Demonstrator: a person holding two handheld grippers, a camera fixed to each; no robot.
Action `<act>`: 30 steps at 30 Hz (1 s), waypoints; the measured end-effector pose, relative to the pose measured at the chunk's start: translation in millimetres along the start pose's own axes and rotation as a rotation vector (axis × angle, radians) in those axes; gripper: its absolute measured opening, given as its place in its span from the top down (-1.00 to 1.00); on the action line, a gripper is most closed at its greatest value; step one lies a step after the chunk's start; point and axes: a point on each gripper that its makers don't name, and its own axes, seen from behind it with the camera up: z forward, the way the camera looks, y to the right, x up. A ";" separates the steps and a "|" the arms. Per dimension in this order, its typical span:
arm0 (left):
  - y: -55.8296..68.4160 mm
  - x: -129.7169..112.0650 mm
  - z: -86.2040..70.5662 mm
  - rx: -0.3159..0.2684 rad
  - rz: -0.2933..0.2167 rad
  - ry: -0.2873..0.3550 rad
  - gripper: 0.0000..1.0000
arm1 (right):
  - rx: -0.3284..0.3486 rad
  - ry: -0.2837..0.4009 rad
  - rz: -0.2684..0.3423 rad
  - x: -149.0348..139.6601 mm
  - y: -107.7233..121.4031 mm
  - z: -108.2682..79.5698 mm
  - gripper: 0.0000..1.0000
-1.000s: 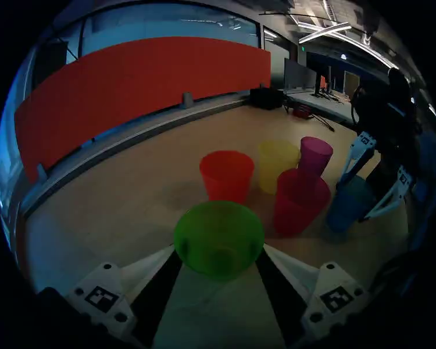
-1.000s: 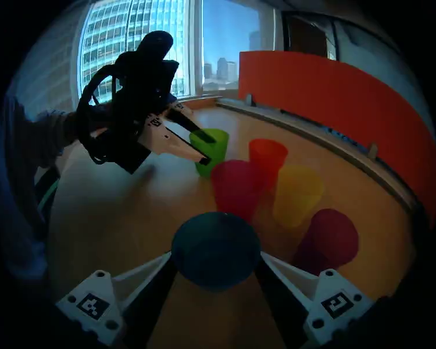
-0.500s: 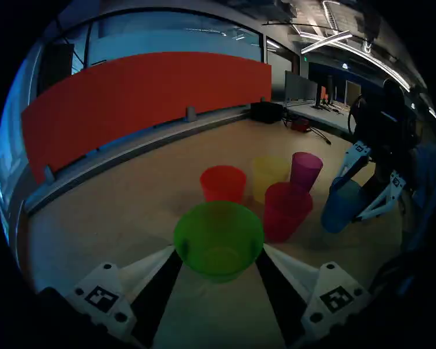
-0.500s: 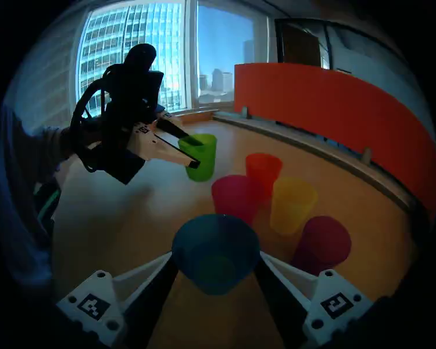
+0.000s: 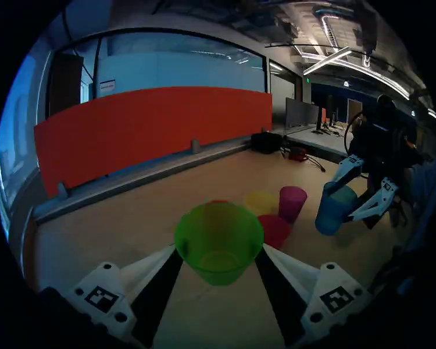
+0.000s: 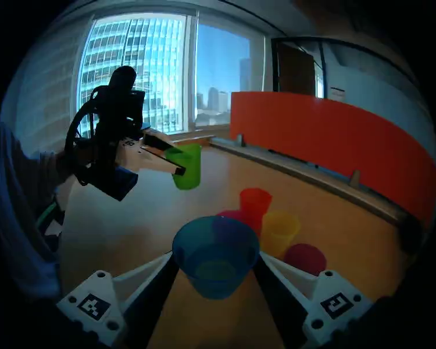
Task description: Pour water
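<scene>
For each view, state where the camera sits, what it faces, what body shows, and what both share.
Left gripper view: on the left gripper, behind its green cup, facing the orange partition; own fingers show.
Right gripper view: on the right gripper, behind its blue cup, facing the windows; a sleeve shows.
Shared: both held cups, partition.

Left gripper view: close over green cup (image 5: 219, 249), facing orange partition (image 5: 154, 131). Right gripper view: close over blue cup (image 6: 216, 264), facing windows (image 6: 136, 75). Shared: table cups (image 5: 292, 202), ctr frame.
</scene>
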 end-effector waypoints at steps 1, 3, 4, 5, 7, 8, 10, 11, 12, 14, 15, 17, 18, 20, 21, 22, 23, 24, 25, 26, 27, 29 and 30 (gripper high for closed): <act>0.7 3.2 -2.8 0.002 0.002 0.007 -0.67 | -0.001 0.010 -0.002 4.3 -0.4 -1.9 -0.79; 2.3 9.7 -8.6 0.006 0.006 0.021 -0.67 | -0.005 0.031 -0.005 13.4 -1.2 -5.8 -0.78; 3.3 12.6 -10.9 0.007 0.008 0.027 -0.67 | -0.007 0.042 -0.006 17.5 -1.3 -7.3 -0.78; 4.4 15.5 -13.2 0.008 0.010 0.033 -0.67 | -0.009 0.053 -0.007 21.6 -1.4 -8.8 -0.79; 6.9 21.2 -17.6 0.007 0.012 0.046 -0.67 | -0.014 0.076 -0.008 29.4 -1.6 -11.4 -0.79; 8.1 23.8 -19.6 0.007 0.013 0.051 -0.67 | -0.016 0.087 -0.008 32.8 -1.8 -12.5 -0.78; 11.0 28.8 -22.9 0.005 0.016 0.062 -0.67 | -0.020 0.108 -0.007 39.3 -2.0 -14.5 -0.78; 12.4 31.0 -24.4 0.004 0.017 0.068 -0.67 | -0.022 0.118 -0.006 42.1 -2.1 -15.4 -0.78; 13.6 33.3 -25.7 0.003 0.019 0.073 -0.67 | -0.023 0.127 -0.005 44.9 -2.3 -16.2 -0.78; 15.8 38.2 -28.3 0.003 0.025 0.086 -0.67 | -0.022 0.147 0.000 50.1 -2.5 -17.8 -0.79; 16.7 40.5 -29.5 0.003 0.027 0.091 -0.67 | -0.023 0.156 0.002 52.4 -2.5 -18.4 -0.78; 17.9 45.0 -31.8 0.004 0.031 0.104 -0.67 | -0.025 0.170 0.006 56.4 -2.0 -19.3 -0.78; 18.7 47.1 -33.0 0.004 0.032 0.110 -0.67 | -0.026 0.176 0.008 58.2 -1.8 -19.6 -0.78; 21.3 51.0 -35.3 -0.003 0.029 0.122 -0.68 | -0.029 0.189 0.010 62.1 -1.3 -19.8 -0.79; 22.6 52.9 -36.3 -0.007 0.028 0.127 -0.68 | -0.030 0.195 0.011 63.9 -1.1 -19.9 -0.79; 23.9 55.0 -37.3 -0.011 0.025 0.133 -0.68 | -0.031 0.200 0.013 66.0 -0.8 -19.8 -0.79; 25.2 56.8 -38.2 -0.015 0.023 0.139 -0.68 | -0.032 0.205 0.015 67.8 -0.5 -19.7 -0.79; 26.1 58.6 -39.1 -0.017 0.022 0.144 -0.68 | -0.032 0.210 0.018 69.5 -0.3 -19.7 -0.79; 26.6 60.5 -39.9 -0.017 0.023 0.150 -0.68 | -0.031 0.215 0.021 71.2 -0.3 -19.6 -0.79; 26.9 62.3 -40.7 -0.017 0.024 0.155 -0.68 | -0.029 0.220 0.024 72.6 -0.2 -19.6 -0.78; 27.4 63.8 -41.5 -0.017 0.025 0.159 -0.68 | -0.028 0.225 0.027 74.1 -0.1 -19.6 -0.78; 28.5 66.2 -43.4 -0.017 0.029 0.166 -0.68 | -0.027 0.232 0.032 77.3 0.5 -20.2 -0.78; 29.1 67.2 -44.2 -0.017 0.030 0.169 -0.68 | -0.027 0.235 0.033 78.6 0.9 -20.4 -0.78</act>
